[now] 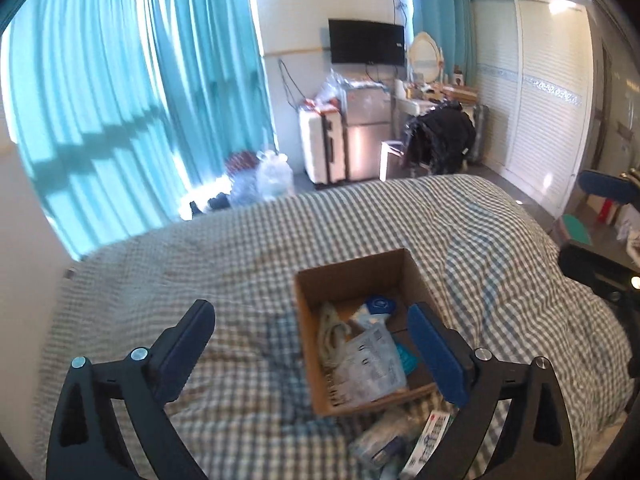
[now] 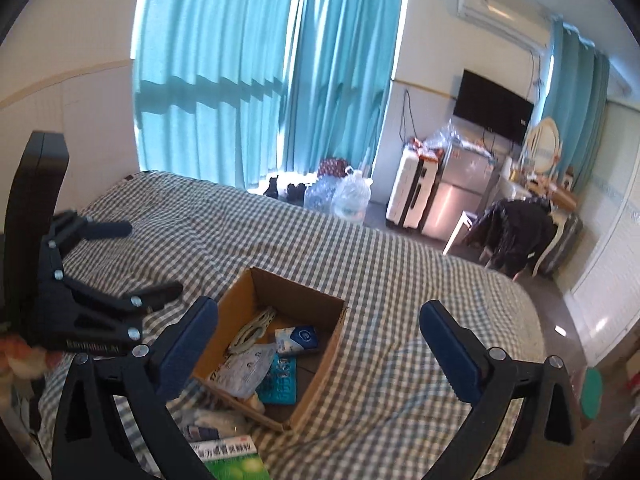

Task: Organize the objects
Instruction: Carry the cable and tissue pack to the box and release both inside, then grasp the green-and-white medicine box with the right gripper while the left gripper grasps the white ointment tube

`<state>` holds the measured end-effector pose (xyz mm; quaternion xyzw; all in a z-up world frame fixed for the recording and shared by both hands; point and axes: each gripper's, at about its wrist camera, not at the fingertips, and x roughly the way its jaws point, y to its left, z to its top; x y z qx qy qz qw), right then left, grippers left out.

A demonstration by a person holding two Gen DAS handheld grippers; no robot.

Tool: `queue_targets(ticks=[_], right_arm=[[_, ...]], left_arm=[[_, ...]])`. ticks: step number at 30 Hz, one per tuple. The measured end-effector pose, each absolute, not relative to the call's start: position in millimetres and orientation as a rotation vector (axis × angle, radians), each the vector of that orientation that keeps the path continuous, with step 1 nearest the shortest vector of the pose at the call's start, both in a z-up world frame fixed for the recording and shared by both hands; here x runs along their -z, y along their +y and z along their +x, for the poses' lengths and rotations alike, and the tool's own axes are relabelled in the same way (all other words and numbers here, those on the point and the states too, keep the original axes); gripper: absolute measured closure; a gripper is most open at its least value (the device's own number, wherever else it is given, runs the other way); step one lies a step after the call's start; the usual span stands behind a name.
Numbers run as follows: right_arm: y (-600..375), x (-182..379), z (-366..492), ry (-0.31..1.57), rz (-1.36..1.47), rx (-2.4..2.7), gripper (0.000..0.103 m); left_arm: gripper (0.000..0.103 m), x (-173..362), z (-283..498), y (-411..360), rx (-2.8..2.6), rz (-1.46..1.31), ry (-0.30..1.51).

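An open cardboard box (image 1: 348,270) (image 2: 326,364) sits on the checked bed cover. Inside lie a white cable (image 1: 330,332) (image 2: 252,330), a blue-and-white packet (image 1: 378,306) (image 2: 298,338), a clear bag with printed paper (image 1: 370,364) (image 2: 244,372) and a teal packet (image 2: 280,384). Loose packets (image 1: 384,440) (image 2: 208,424) and a green-and-white medicine carton (image 2: 232,460) (image 1: 430,438) lie in front of it. My left gripper (image 1: 310,314) (image 2: 144,260) hangs open above the box's near left side, holding nothing. My right gripper (image 2: 319,309) (image 1: 592,224) is open and empty too, above the box's right side.
The bed (image 1: 200,264) fills the foreground. Beyond its far edge stand water bottles (image 2: 352,196), a white suitcase (image 1: 322,144), a small fridge (image 1: 366,136) and a chair draped with dark clothes (image 1: 440,136). Teal curtains (image 1: 120,100) cover the window and a white wardrobe (image 1: 532,92) lines the right wall.
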<state>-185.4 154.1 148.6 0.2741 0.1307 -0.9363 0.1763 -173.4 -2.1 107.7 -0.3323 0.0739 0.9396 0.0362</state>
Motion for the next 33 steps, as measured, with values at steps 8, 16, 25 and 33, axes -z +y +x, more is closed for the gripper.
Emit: queue_targets(ticks=[8,16,25,33], right_arm=[[162,-152,-120,0.393,0.738,2.557,0.000],[165,-99,-104,0.397,0.819,2.431,0.000],[147,-3,-119,0.438,1.002,2.267,0.000],[133,57,-115,0.468,1.132,2.138,0.000]], left_arm=[[0.002,-113,-99,5,-2.966,-0.971,0.284],[0.001,-48,-81,-4,-2.990,-1.116,0.222],[0.001,33,-65,1,-2.964,-1.280,0.178],[0.001,87,-64,19,-2.845,-1.407,0.226]])
